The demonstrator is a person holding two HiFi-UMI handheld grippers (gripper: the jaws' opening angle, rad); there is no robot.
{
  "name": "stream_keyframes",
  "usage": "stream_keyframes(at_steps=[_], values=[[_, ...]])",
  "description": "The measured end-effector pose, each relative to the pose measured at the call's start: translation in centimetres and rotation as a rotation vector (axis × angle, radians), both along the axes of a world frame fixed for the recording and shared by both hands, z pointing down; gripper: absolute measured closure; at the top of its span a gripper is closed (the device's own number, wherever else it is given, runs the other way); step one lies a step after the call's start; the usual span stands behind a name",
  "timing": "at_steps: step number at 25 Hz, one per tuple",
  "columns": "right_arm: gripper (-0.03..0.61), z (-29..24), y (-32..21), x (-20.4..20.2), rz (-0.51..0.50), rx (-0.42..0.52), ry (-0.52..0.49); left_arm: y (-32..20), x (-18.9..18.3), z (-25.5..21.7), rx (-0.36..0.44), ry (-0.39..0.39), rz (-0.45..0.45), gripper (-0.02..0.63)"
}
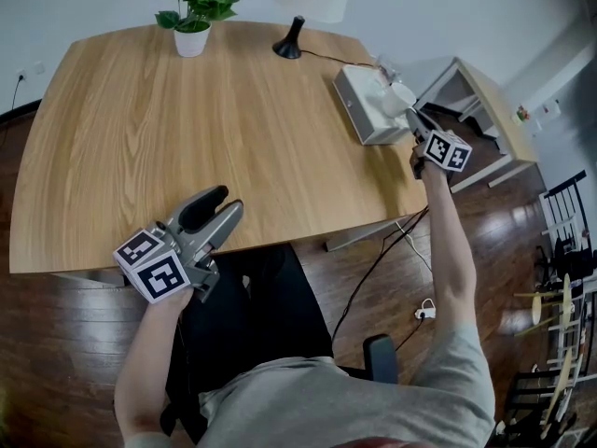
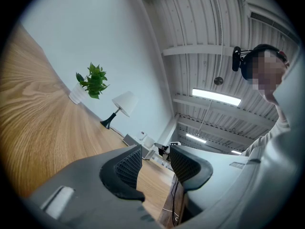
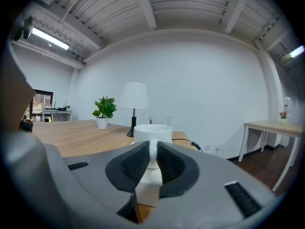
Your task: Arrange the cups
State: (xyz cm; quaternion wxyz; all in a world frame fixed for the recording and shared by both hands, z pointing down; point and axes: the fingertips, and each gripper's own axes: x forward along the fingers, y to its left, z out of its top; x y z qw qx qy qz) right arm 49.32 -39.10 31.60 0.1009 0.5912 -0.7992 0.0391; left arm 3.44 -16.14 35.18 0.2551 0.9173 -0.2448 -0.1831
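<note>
Your right tool (image 3: 151,162) pinches the handle of the white ceramic cup (image 3: 152,132); your left tool (image 2: 155,162) stands spread, nothing between its jaws.
Only the right gripper view shows the pads pressed together on that handle, with a clear drinking glass (image 3: 160,120) just behind the cup. The head view shows where the cup is: at the white rectangular tray (image 1: 359,110) on the far right edge of the light wooden table (image 1: 187,138). Your left tool is at the table's near edge, well apart.
</note>
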Motion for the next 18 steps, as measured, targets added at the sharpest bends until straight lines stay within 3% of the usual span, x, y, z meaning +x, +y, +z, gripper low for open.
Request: stream_keyframes(at_steps=[8, 13, 18], values=[[0.514, 0.2, 0.3, 0.4, -0.099, 0.000, -0.061, -0.1, 0.1, -0.1, 0.003, -0.006, -0.001, 0.432], [0.490, 1.0, 0.1, 0.4, -0.055, -0.036, 0.001, -0.1, 0.2, -0.1, 0.005, -0.008, -0.001, 0.433], [0.394, 0.4, 1.1, 1.7, 0.035, -0.035, -0.044, -0.1, 0.4, -0.2, 0.005, -0.007, -0.003, 0.433]])
